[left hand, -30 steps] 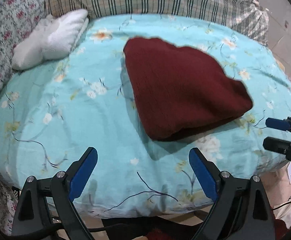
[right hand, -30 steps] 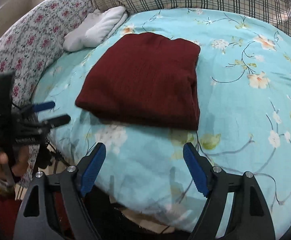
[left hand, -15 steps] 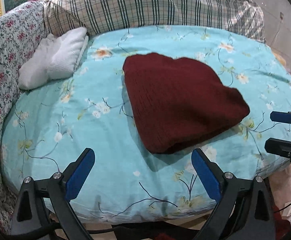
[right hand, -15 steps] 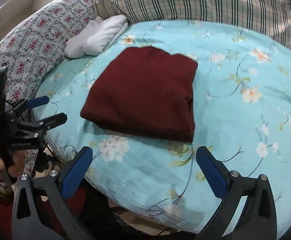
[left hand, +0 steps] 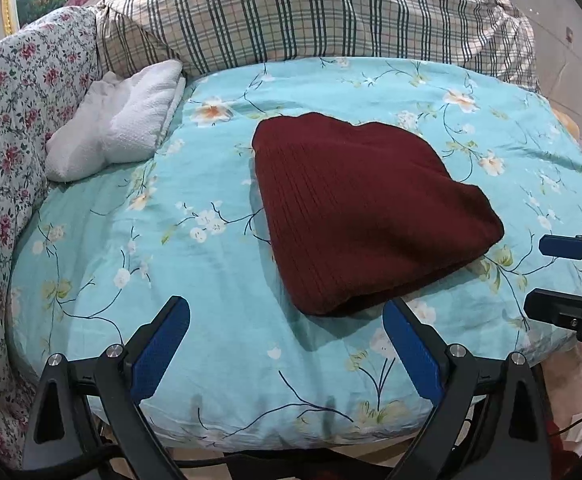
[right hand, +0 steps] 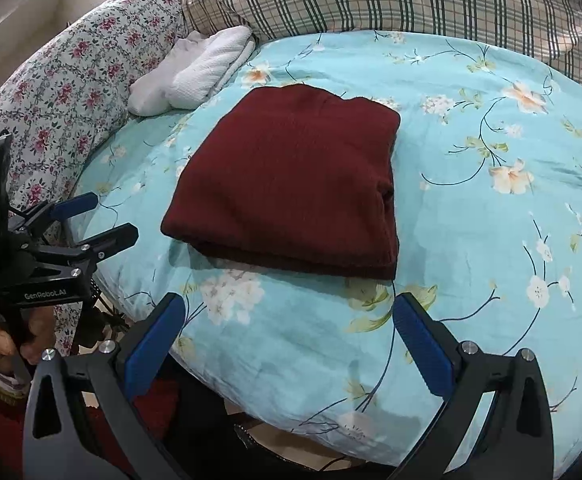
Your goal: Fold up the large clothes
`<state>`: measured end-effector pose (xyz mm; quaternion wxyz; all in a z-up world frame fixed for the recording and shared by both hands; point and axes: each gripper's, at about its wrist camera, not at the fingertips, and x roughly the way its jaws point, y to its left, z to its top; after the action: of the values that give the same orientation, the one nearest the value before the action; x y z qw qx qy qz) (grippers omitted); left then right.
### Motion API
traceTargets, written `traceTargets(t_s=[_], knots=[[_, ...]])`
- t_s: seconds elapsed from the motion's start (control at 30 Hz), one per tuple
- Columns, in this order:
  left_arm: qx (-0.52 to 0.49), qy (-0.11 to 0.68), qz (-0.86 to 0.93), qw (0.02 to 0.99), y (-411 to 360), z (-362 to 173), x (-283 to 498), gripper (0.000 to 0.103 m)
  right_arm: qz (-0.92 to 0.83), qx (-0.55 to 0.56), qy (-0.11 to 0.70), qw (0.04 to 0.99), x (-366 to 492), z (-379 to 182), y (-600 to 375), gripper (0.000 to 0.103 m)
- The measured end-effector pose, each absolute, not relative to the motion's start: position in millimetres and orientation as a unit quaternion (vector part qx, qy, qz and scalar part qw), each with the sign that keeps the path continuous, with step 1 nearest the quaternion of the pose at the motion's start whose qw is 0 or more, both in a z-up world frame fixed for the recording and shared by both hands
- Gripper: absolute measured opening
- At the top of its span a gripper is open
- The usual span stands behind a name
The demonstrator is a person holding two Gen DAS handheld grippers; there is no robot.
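A dark red knitted garment [left hand: 367,212] lies folded into a compact stack on the turquoise floral bedspread [left hand: 195,248]; it also shows in the right wrist view [right hand: 295,180]. My left gripper [left hand: 287,320] is open and empty, held back from the bed's near edge, apart from the garment. My right gripper [right hand: 287,320] is open and empty, also off the near edge. Each gripper shows in the other's view: the right one [left hand: 547,276] at the right edge, the left one [right hand: 99,220] at the left, held by a hand.
A folded white towel [left hand: 123,124] lies at the bed's back left. Plaid bedding [left hand: 311,16] is piled along the back. A floral quilt [left hand: 7,128] runs along the left side. The bed's front edge [left hand: 291,436] drops off just before the grippers.
Both grippers have drawn back and up from the bed, so more of the plaid bedding and bedspread shows. The folded garment has not moved.
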<state>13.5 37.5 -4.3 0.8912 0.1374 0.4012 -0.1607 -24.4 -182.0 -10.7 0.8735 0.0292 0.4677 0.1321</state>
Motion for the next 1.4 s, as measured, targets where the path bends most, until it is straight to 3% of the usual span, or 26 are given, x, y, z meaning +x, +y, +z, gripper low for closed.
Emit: traceTargets(t_s=[1.4], knots=[[0.128,0.388,-0.161,0.898,29,4,23,0.098,0.149,0.004,0.456,0.877,0,-1,-166,0.103]])
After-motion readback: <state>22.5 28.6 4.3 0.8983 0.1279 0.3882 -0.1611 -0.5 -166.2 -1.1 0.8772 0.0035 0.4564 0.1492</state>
